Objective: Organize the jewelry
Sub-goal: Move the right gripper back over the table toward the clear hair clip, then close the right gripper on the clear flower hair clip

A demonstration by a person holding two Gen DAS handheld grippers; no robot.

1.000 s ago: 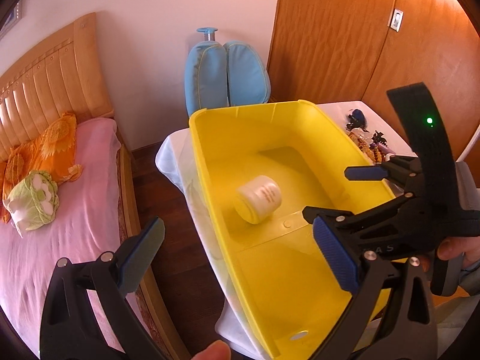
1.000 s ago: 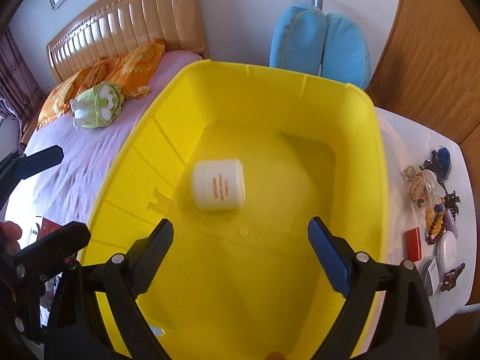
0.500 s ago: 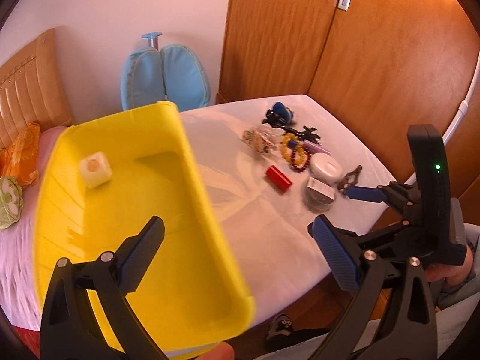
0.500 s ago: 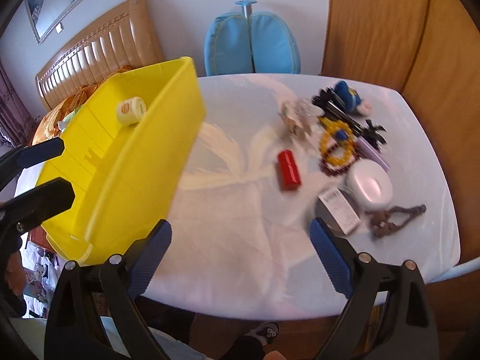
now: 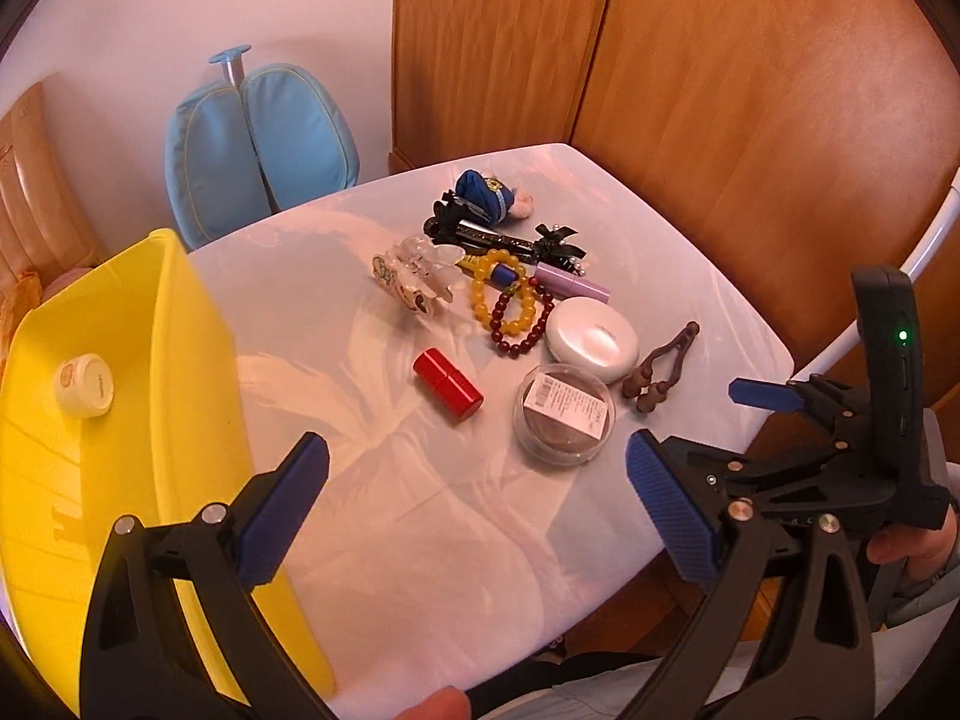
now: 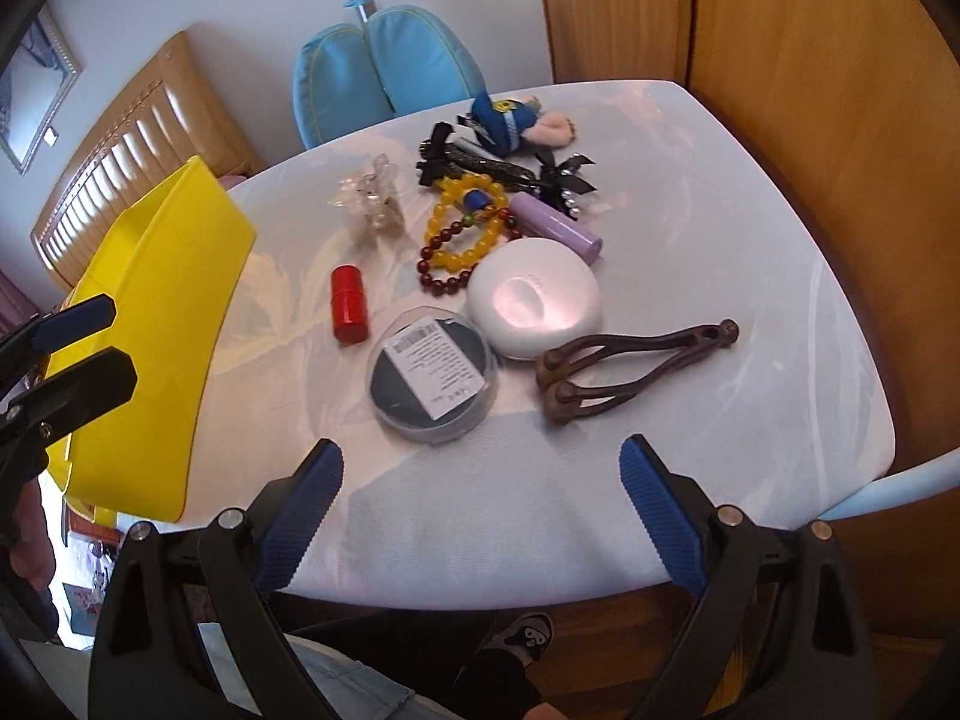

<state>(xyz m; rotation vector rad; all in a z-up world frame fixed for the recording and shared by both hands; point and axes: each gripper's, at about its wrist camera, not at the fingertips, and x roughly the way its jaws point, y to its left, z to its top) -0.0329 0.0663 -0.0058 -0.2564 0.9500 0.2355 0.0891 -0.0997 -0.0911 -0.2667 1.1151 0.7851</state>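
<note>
Jewelry and small trinkets lie clustered on the white table (image 6: 720,240), filling the upper middle of my right wrist view. A yellow bead bracelet (image 6: 465,228) overlaps a dark red bead bracelet (image 6: 444,267), both just left of a white oval case (image 6: 534,300) and touching a lilac tube (image 6: 555,228). Black bow hair clips (image 6: 510,171) sit above them, with a small blue plush doll (image 6: 510,120) at the far edge. A clear crystal ornament (image 6: 372,201) stands to the left of the beads, and a red cylinder (image 6: 349,303) lies below it. Nearer to me sits a round clear box (image 6: 432,381) with a white label on its lid, touching the white case, and a brown wooden clip (image 6: 630,366) lies to its right.

My right gripper (image 6: 480,501) hovers at the bottom of the frame over the table's near edge, its blue-padded fingers (image 6: 654,510) spread wide with nothing between them. My left gripper (image 5: 474,498) is likewise spread and empty, low in its own frame.

On the left side of the left wrist view, a yellow bin (image 5: 192,360) rests on the table's end, with a cream jar (image 5: 87,387) lying on its side inside. A blue chair back (image 5: 264,138) shows beyond the table in the upper left, against wooden wardrobe doors (image 5: 720,60).
</note>
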